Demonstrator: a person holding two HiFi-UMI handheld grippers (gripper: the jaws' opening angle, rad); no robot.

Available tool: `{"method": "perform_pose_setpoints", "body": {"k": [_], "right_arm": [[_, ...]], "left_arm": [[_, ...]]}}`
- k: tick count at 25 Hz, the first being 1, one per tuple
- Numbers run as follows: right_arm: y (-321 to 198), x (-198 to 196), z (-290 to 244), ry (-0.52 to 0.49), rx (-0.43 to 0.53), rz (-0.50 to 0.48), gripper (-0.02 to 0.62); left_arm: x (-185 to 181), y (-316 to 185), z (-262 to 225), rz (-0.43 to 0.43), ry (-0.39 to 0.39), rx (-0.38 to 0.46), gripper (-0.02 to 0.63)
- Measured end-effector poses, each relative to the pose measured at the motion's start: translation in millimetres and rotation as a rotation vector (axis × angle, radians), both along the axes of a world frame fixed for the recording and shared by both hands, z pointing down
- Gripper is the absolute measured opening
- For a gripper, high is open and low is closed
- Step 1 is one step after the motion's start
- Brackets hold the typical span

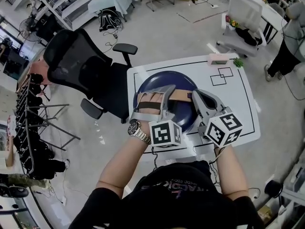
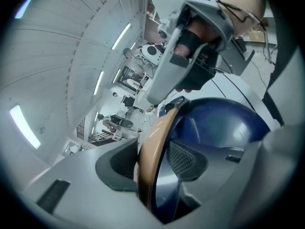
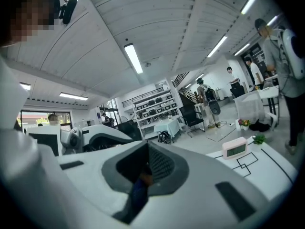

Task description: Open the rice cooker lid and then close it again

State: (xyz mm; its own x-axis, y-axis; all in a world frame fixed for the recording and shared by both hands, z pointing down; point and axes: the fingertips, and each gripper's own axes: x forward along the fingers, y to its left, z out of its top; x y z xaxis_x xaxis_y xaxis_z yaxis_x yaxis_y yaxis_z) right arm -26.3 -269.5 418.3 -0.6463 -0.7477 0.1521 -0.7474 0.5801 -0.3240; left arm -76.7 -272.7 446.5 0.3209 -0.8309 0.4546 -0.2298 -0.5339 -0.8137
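On the white surface [image 1: 238,104], the round dark-blue rice cooker's [image 1: 164,80] tan handle [image 2: 155,142] is straddled by the left gripper's [image 2: 152,163] spread fingers [image 2: 116,163], one touching it; the right gripper's [image 3: 143,175] fingers [image 3: 164,166] are pressed together.

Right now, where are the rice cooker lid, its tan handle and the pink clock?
rice cooker lid [image 1: 167,78]: head view, bare blue dome at its far side.
tan handle [image 2: 152,147]: left gripper view, outer face of the band.
pink clock [image 3: 236,148]: right gripper view, its front.
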Motion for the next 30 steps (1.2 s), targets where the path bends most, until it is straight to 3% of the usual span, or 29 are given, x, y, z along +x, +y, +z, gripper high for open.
{"method": "perform_pose_setpoints", "body": {"k": [10, 20, 30], "right_arm": [[3, 28, -36, -0.021, 0.080, 0.062, 0.002], [1, 50, -53, -0.021, 0.120, 0.123, 0.002], [5, 26, -57, -0.004, 0.126, 0.096, 0.002]], "left_arm": [[-9, -1, -19, -0.016, 0.123, -0.022, 0.191], [-37, -2, -56, -0.039, 0.351, -0.036, 0.192], [-77, -1, -89, -0.065, 0.587, -0.030, 0.190]]}}
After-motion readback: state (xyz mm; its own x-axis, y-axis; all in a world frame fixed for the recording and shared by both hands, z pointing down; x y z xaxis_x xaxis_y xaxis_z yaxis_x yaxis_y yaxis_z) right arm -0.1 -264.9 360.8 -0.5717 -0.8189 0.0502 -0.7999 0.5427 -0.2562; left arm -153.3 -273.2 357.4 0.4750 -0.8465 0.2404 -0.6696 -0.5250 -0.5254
